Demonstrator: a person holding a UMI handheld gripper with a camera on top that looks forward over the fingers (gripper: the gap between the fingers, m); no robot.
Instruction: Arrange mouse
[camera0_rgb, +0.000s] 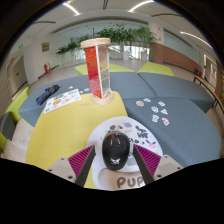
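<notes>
The black mouse (117, 150) sits between the fingers of the tool (117, 163), over a round white mat (128, 130) near the surface's (60, 130) front edge. The pink pads (148, 159) flank it closely, but I cannot tell whether they are pressing on it. If the hold is loose or off-centre, I'd expect the rounded shell to twist or slip out when moved. A tall clear stand (97, 68) stands well beyond, toward the far edge.
</notes>
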